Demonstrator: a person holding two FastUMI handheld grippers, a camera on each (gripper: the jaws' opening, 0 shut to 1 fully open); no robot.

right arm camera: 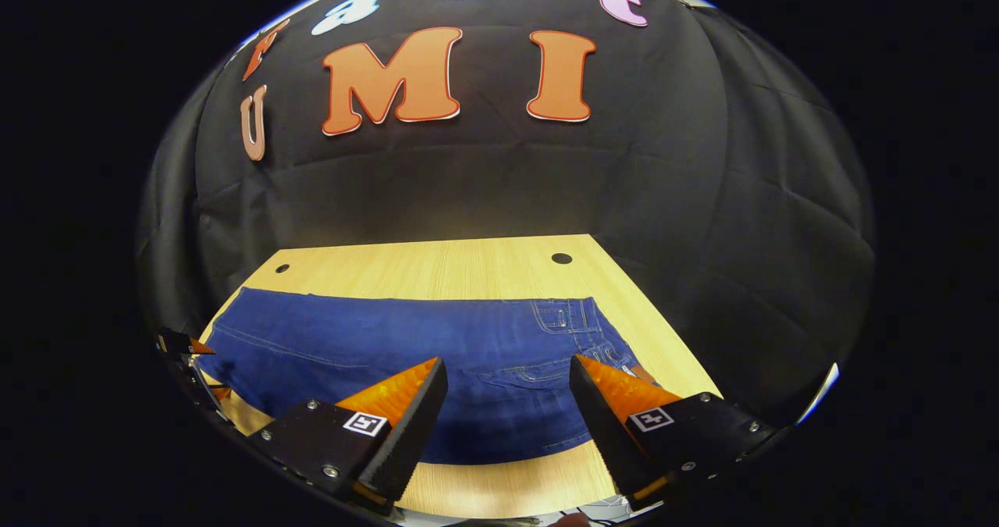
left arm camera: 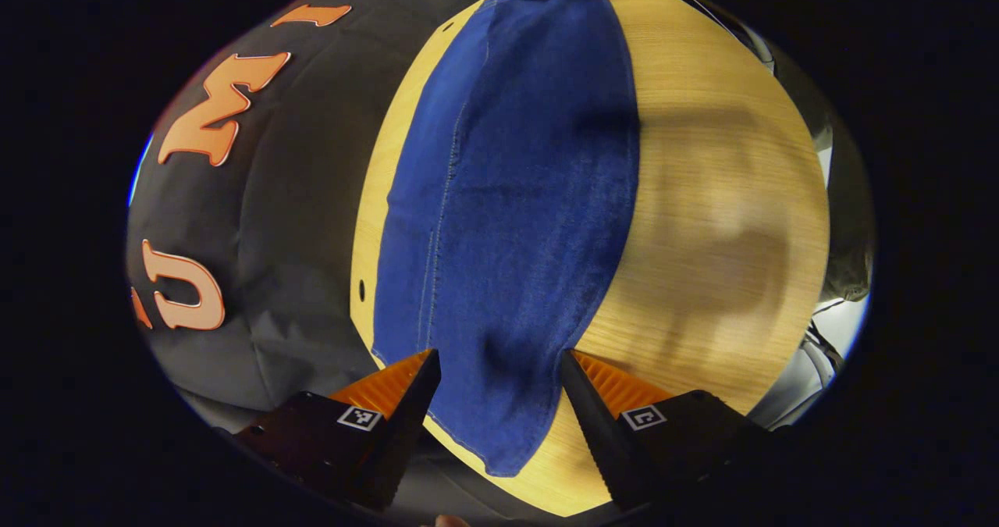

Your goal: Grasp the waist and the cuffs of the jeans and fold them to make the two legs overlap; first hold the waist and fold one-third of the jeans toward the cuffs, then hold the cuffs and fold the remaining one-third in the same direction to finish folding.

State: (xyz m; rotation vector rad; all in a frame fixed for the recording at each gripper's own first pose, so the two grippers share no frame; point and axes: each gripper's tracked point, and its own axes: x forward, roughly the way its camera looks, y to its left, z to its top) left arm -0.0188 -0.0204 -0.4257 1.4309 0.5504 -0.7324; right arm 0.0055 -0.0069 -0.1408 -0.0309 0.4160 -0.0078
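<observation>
Jeans (right arm camera: 406,355) lie flat along the wooden table (right arm camera: 468,265), legs overlapped, dark blue denim w/ pale stitching; waist end w/ belt loops sits toward the table's right edge in the right gripper view, cuff end runs off to the left, partly cut off there. Right gripper (right arm camera: 507,402) hovers over the near edge of the jeans, fingers apart, nothing between them. Left gripper (left arm camera: 499,394) at the cuff end, fingers spread either side of the fabric, not pressing it; whether it touches the denim is hard to tell.
</observation>
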